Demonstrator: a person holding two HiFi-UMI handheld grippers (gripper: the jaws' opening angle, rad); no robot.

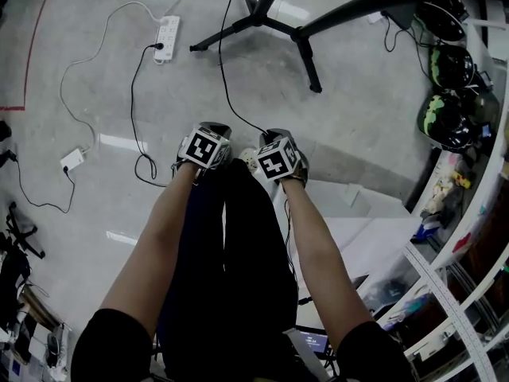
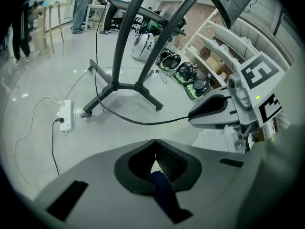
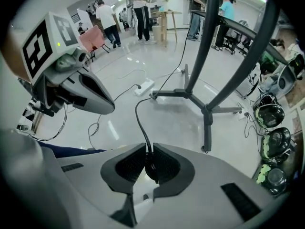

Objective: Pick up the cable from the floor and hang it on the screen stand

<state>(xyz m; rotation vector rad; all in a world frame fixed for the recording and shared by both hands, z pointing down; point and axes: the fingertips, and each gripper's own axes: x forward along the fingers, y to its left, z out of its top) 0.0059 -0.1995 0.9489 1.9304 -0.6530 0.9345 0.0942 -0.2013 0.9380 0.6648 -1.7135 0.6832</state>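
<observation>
Right gripper point(image 3: 149, 148) is clenched on the black cable point(image 1: 225, 78), which trails toward 11 o'clock in the head view, screen stand point(image 1: 301, 34) at 12 o'clock; left gripper point(image 2: 155, 144) closed, empty

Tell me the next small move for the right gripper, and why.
Probably raise the right gripper up toward the screen stand without loosening its grip. Its fingers are closed on the black cable, so the pickup looks done. The held stretch sits low and apart from the stand, and the cable runs off across the floor toward the stand's base.
</observation>
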